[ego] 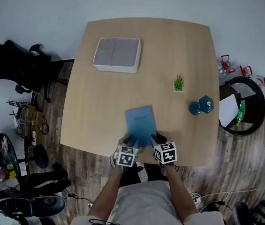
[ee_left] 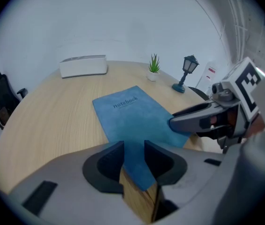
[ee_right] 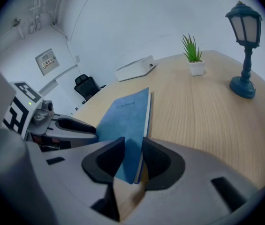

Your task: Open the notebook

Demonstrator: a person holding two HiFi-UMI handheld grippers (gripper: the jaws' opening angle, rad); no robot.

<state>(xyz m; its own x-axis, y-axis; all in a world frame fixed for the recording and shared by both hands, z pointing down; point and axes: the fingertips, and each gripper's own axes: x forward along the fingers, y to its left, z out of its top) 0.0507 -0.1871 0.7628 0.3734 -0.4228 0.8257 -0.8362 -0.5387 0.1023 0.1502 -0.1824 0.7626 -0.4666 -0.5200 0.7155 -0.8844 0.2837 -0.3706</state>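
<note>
At the near edge of the table, the left gripper stands with its jaws apart. The near left corner of the notebook lies in the gap, unsqueezed. Just to its right, the right gripper straddles the other near corner with a narrower gap, its pads not pressing as far as I can see. The closed blue notebook lies flat, stretching straight ahead of both tools. Farther out, ahead and to their right, sit a small potted plant and a blue lamp. A white box lies far ahead, to the left.
</note>
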